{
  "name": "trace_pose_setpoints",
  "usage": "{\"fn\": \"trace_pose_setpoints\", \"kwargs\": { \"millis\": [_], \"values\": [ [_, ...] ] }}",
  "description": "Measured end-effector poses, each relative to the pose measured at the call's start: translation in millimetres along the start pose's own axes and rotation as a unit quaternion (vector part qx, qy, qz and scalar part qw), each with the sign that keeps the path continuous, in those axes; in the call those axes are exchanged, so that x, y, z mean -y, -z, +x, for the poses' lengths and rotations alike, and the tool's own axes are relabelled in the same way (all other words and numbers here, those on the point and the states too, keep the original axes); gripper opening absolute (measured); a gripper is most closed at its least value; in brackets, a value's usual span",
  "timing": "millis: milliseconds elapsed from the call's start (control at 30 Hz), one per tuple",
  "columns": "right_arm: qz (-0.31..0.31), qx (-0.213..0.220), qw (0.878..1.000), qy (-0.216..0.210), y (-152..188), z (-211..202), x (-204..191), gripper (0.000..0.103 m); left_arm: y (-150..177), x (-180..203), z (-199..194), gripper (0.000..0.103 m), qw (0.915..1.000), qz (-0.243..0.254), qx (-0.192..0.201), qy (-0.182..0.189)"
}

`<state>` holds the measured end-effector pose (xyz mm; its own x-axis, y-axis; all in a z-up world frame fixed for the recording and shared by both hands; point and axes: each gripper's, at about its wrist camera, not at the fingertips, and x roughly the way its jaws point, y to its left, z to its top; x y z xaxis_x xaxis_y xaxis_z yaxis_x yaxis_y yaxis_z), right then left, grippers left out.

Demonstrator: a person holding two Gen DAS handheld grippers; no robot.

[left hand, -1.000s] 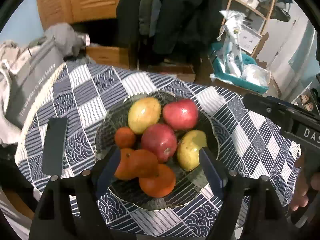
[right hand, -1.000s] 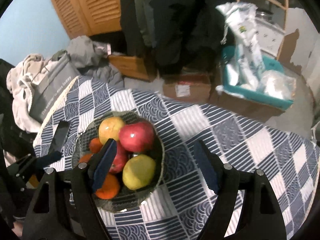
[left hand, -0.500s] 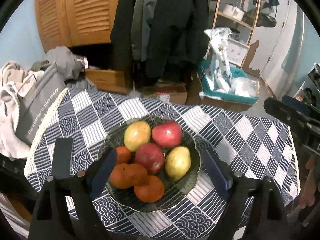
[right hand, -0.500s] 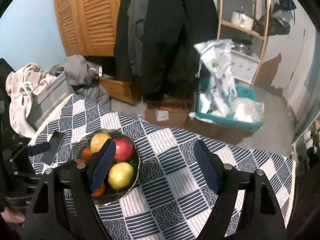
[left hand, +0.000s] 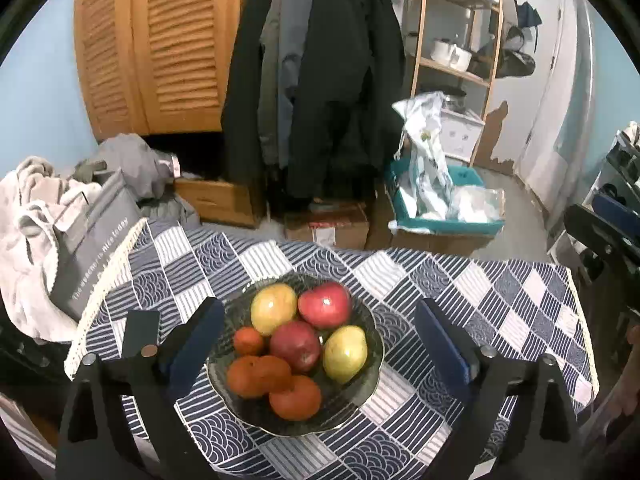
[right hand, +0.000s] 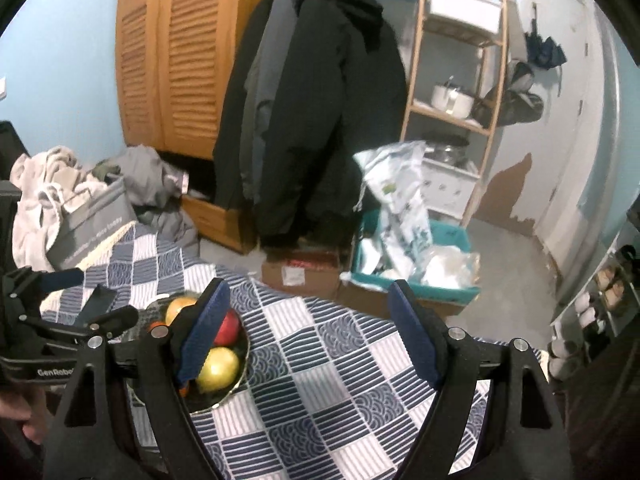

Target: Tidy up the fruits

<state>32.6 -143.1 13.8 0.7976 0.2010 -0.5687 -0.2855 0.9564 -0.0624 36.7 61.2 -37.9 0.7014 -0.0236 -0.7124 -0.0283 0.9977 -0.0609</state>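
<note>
While both tongs hang above the near edge of the table (left hand: 500,320), nothing is held in either. The left tongs (left hand: 316,344) have their jaws opening wide, with the bowl seen between them but well below, untouched. The right tongs (right hand: 308,332) stand fairly wide over bare checked cloth to the right of the bowl, and the person's hand (right hand: 24,412) shows at the near left edge of that view, on the other tool.

Just beyond the left tongs sits the dark glass bowl (left hand: 372,364), near the middle of the table. In it lie the fruits: three oranges (left hand: 276,380) at the near side, a small one (left hand: 248,340) to their left, a dark red apple (left hand: 296,346) in the middle, a yellow pear (left hand: 346,354) to the right, and a yellow-red fruit (left hand: 274,308) and a bright red apple (left hand: 325,305) at the far side. No loose fruit shows on the cloth, so the gathering looks finished, or nearly so; I judge little is left beyond drawing back.

Both tools point downward at a slant, toward the table. Farther off are a grey bag (left hand: 92,248) at the left edge, dark coats (left hand: 328,80) and a shelf (left hand: 460,60).
</note>
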Motion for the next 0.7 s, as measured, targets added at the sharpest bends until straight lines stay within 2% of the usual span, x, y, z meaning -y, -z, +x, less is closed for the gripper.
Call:
{"fn": "trace_pose_setpoints", "kwargs": {
  "millis": [133,367,700],
  "values": [
    [0.012,0.016,1.000,0.010,0,-15,14,0.080,-7,3,-14,0.102,0.9998,-0.002,0.020,-0.002],
    [0.037,0.029,0.998,0.037,5,-29,44,0.080,-16,9,-34,0.102,0.9984,-0.002,0.054,-0.017],
    [0.069,0.035,0.995,0.071,14,-43,82,0.080,-23,17,-48,0.102,0.9963,-0.007,0.081,-0.028]
  ]
}}
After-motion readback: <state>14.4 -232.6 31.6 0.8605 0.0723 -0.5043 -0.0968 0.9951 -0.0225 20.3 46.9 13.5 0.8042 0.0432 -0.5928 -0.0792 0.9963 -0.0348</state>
